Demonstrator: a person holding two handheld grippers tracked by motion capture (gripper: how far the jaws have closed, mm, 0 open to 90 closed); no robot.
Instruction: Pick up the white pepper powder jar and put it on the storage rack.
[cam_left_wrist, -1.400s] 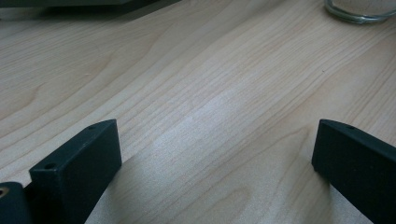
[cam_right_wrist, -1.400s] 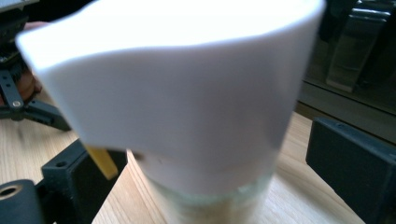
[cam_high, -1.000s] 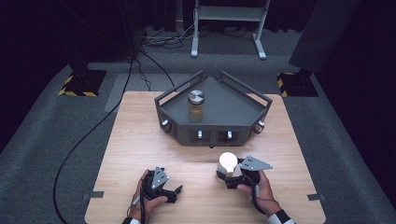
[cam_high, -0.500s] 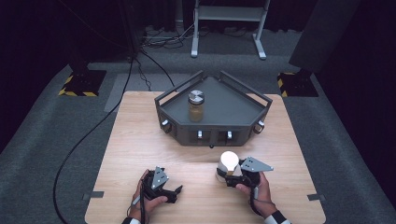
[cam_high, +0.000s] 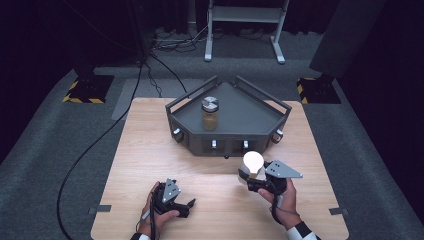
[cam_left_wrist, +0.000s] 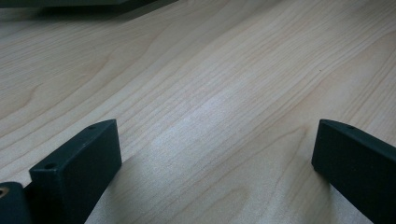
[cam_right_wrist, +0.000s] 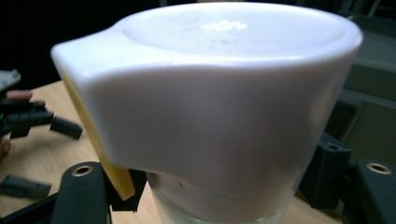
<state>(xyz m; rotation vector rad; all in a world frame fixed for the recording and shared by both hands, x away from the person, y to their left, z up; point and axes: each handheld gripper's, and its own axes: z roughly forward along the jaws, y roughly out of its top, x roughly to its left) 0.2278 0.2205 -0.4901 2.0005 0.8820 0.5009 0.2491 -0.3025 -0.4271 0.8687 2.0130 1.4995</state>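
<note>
1. While the right gripper (cam_high: 250, 181) stands near the front right of the wooden table (cam_high: 150, 150), its 2 black jaws are clamped on a small container with a white cap (cam_high: 253, 164); they have just been closing, with the container between them.
2. Seen from the right gripper view, the white cap (cam_right_wrist: 210, 93) is wide and round-topped, with a lip jutting to the left and a yellow edge under that lip; a clear or pale body shows just below it, between the jaws.
3. From the high view the capped container sits upright in the grip, just in front of the grey tray's (cam_high: 260, 107) front wall and apart from it.
4. At the front left of the table the left gripper (cam_high: 186, 206) rests in the person's left hand (cam_high: 152, 216); the left gripper view shows its 2 jaws spread wide over bare wood, with nothing between them.
5. On the grey tray, an angular walled piece at the middle far side of the table, stands 1 jar (cam_high: 210, 114) with amber contents and a metal lid, upright, left of the tray's centre and well apart from both grippers.
</note>
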